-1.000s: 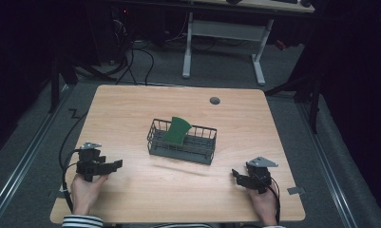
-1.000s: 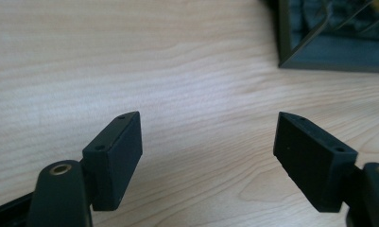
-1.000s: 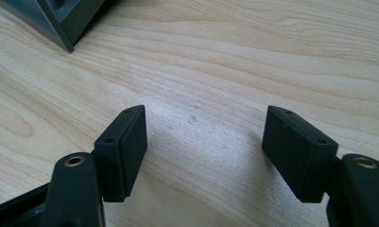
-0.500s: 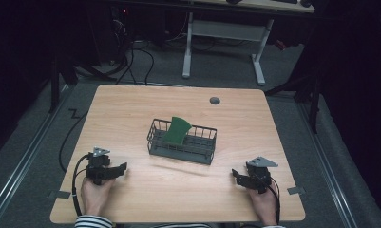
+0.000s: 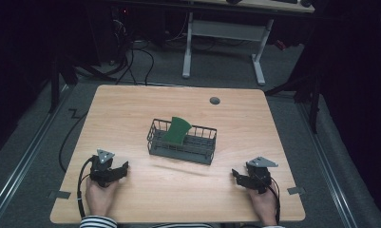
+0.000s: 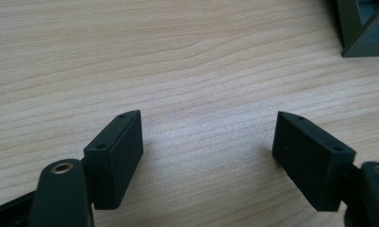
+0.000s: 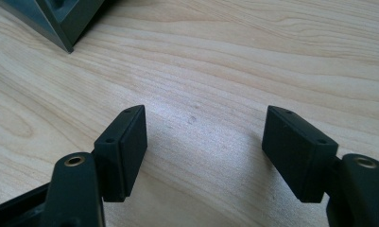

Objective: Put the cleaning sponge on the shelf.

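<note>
My left gripper (image 5: 119, 170) sits near-left, low, jaws spread wide and empty. My right gripper (image 5: 239, 176) sits near-right, jaws likewise wide apart. Both hands grip from the near edge, aiming inward.

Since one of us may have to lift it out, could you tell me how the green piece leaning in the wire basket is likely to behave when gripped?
The green piece looks flat and thin, so it is probably light and fairly stiff. It stands tilted against the wire basket, rising above the rim, so a nudge could tip it over. Its smooth-looking faces might slip between flat jaws.
</note>
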